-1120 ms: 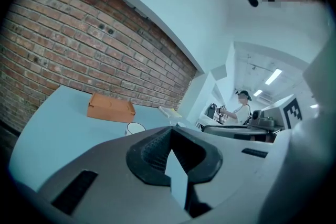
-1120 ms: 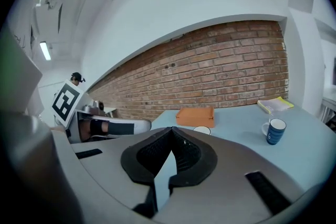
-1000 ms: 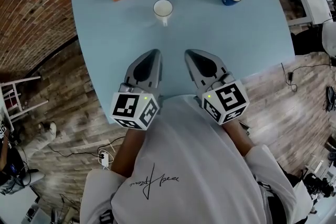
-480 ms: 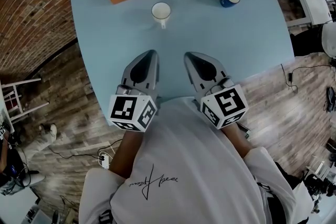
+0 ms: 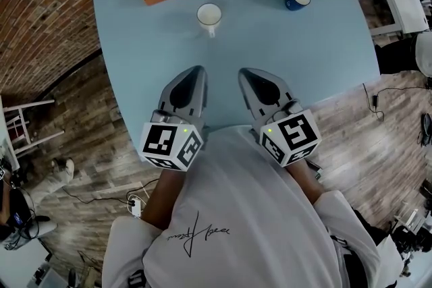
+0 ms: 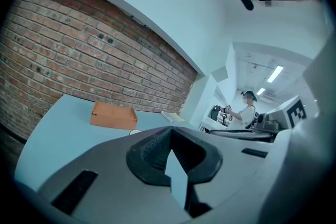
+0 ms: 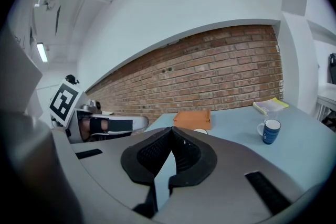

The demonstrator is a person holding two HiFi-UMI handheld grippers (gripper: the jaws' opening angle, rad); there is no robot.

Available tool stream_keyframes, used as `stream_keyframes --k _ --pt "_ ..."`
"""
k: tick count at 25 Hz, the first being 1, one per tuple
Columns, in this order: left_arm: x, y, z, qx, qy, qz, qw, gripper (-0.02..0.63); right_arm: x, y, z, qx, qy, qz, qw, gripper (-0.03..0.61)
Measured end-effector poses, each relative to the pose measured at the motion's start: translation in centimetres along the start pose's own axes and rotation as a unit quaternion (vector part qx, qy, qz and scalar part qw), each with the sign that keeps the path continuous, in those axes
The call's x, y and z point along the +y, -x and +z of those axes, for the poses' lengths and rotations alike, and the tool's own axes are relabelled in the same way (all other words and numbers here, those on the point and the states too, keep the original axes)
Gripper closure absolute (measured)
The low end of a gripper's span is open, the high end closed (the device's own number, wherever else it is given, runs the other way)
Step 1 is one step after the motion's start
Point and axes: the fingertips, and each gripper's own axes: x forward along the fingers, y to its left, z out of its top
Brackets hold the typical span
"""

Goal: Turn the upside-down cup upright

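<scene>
both the left gripper [image 5: 196, 72] and right gripper [image 5: 244, 73] are closed tight and empty, at the tabletop's [image 5: 324, 44] 6 o'clock edge. the white cup [image 5: 209, 13] stands toward 12 o'clock from them, well apart.

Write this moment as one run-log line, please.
left gripper: shut, empty | right gripper: shut, empty | white mug: on blue table, untouched
</scene>
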Motion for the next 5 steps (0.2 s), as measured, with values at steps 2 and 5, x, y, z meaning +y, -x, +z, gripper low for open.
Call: stream_keyframes --k 2,5 --pt "-0.14 0.08 -0.27 0.003 0.000 -0.001 1.0000 0.603 0.10 0.06 -0.21 0.002 0.000 0.001 1.000 0.558" --pt "-0.27 0.16 -0.36 0.004 -0.001 -0.003 1.0000 0.603 0.25 0.09 -0.23 0.002 0.003 0.001 1.000 0.558"
